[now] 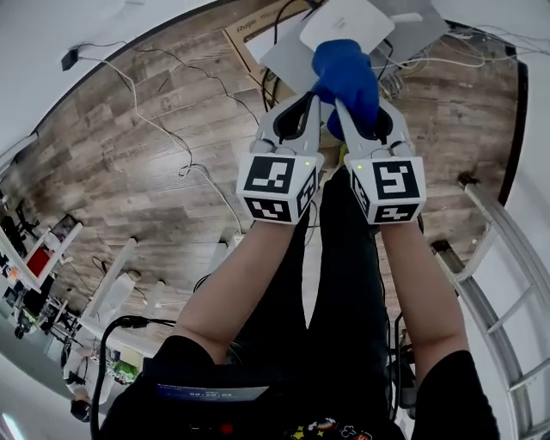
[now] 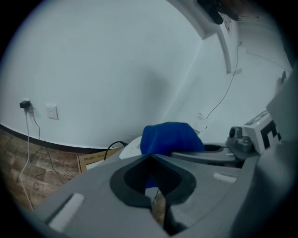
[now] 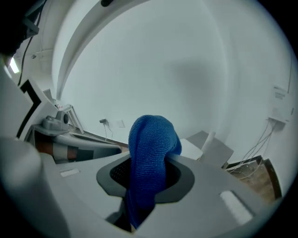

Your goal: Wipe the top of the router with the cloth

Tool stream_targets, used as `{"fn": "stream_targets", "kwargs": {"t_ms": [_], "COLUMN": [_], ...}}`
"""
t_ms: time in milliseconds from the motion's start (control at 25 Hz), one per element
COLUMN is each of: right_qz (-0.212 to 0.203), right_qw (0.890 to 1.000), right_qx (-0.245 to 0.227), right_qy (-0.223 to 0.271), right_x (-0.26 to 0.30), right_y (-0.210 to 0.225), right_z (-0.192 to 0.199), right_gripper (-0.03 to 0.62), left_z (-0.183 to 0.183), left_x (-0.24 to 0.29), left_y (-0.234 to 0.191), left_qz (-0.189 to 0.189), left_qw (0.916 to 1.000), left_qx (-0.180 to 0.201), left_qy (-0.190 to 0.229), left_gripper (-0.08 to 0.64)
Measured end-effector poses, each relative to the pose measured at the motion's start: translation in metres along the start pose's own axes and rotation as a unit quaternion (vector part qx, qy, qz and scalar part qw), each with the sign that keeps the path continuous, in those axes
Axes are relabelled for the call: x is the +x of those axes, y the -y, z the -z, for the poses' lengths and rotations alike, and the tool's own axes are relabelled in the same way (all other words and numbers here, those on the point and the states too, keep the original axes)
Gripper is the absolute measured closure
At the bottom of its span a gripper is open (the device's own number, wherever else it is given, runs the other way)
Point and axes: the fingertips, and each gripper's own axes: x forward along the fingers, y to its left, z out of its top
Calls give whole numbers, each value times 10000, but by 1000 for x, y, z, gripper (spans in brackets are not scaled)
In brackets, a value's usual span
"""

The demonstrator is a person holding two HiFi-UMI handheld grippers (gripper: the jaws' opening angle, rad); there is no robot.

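In the head view both grippers are held side by side above the floor. A blue cloth (image 1: 348, 77) bulges out of my right gripper (image 1: 359, 110), which is shut on it; in the right gripper view the cloth (image 3: 151, 139) fills the gap between the jaws. My left gripper (image 1: 311, 97) is shut with nothing in it, its jaw tips meeting (image 2: 150, 157) just left of the cloth (image 2: 170, 137). The white router (image 1: 346, 21) lies flat just beyond the cloth, partly hidden by it, and shows as a white edge (image 2: 132, 148) in the left gripper view.
The router rests on a stack of grey and white flat boxes (image 1: 288, 56) by the white wall. A cardboard box (image 1: 254, 36) lies beside them. Cables (image 1: 155, 129) run across the wood floor. A white ladder frame (image 1: 507, 249) stands at the right. The person's legs (image 1: 344, 284) are below.
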Motion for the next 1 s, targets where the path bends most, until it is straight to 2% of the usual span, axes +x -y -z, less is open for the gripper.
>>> {"fn": "stream_targets", "kwargs": {"t_ms": [120, 240, 360, 480, 760, 1000], "right_qz": [164, -136, -471, -610, -609, -574], "right_qw": [9996, 9993, 9984, 9972, 9956, 9942], "right_qx": [-58, -280, -296, -167, -26, 18], "right_qy": [222, 218, -87, -392, -712, -914], "right_x": [-15, -14, 6, 31, 64, 80], "right_y": [8, -19, -50, -61, -35, -3], "right_z": [-39, -52, -24, 16, 76, 109], "right_gripper": [471, 471, 471, 471, 471, 471], "left_z": [-26, -51, -52, -33, 21, 45], "left_x": [-7, -19, -24, -20, 11, 39], "left_y": [1, -16, -38, -56, -54, -40], "left_qz": [154, 121, 10, -148, -248, -314], "left_qw": [9998, 9992, 9994, 9997, 9996, 9993], "left_qx": [123, 276, 262, 175, -131, -210], "left_qy": [78, 253, 221, 106, 12, -2], "left_gripper": [560, 560, 560, 560, 560, 560]}}
